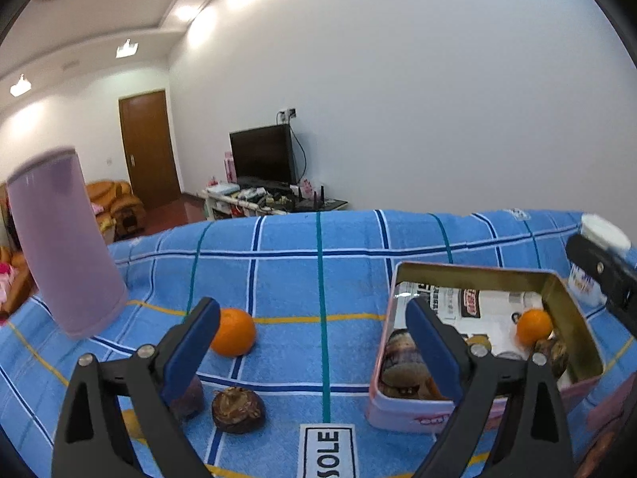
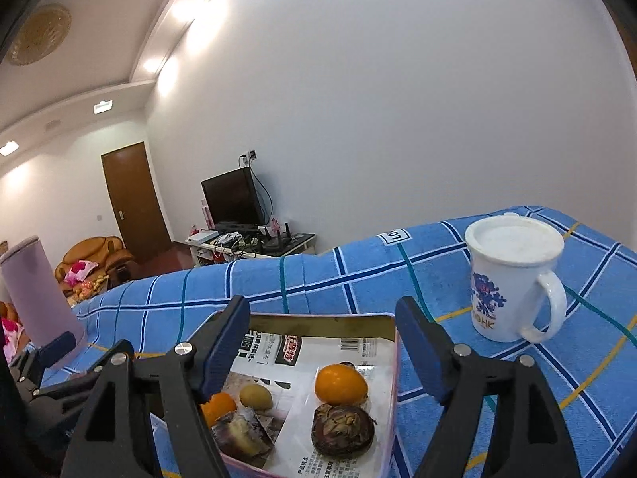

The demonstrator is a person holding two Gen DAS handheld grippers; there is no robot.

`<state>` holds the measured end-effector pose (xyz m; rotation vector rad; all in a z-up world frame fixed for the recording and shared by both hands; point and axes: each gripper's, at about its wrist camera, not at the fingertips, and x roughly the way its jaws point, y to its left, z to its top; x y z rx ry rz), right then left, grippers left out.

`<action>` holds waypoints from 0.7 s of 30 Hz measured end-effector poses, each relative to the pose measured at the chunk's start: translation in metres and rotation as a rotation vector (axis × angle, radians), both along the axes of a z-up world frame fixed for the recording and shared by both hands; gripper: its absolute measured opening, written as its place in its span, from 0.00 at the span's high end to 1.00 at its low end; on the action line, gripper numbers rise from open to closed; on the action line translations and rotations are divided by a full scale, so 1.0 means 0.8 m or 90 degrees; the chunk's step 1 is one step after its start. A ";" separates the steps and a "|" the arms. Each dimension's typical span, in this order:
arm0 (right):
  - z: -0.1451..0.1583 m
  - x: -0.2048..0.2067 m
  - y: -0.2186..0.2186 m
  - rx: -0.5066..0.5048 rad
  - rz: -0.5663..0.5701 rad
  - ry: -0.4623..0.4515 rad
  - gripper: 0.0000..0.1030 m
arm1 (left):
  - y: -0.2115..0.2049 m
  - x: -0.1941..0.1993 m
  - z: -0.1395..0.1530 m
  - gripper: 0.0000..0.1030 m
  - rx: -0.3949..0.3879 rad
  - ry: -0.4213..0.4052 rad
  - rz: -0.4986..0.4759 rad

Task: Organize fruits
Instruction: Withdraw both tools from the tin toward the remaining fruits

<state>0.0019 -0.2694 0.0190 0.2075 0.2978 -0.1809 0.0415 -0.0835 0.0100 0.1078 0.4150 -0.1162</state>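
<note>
In the left wrist view an orange (image 1: 233,331) and a dark brown chestnut-like fruit (image 1: 238,409) lie on the blue checked cloth (image 1: 302,279); another dark fruit (image 1: 190,396) sits partly behind the left finger. My left gripper (image 1: 312,342) is open and empty above them. A pink tin (image 1: 402,408) at the right holds an orange (image 1: 533,326) and dark fruits. My right gripper (image 2: 322,348) is open and empty over the tin (image 2: 322,320), which holds an orange (image 2: 340,384), a dark fruit (image 2: 342,430) and a small brown fruit (image 2: 256,396).
A lilac cylinder (image 1: 65,239) stands at the left on the cloth. A white lidded mug (image 2: 513,279) stands right of the tin. The cloth's far edge drops off toward a room with a TV (image 1: 262,155).
</note>
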 end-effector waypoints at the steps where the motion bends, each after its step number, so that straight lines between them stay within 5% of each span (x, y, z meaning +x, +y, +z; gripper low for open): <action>1: 0.000 -0.001 0.003 -0.007 0.002 -0.002 0.26 | -0.002 -0.002 -0.001 0.06 0.006 -0.003 -0.001; 21: -0.001 -0.007 0.031 -0.084 0.021 -0.004 0.26 | 0.004 -0.006 -0.003 0.06 0.013 0.020 0.007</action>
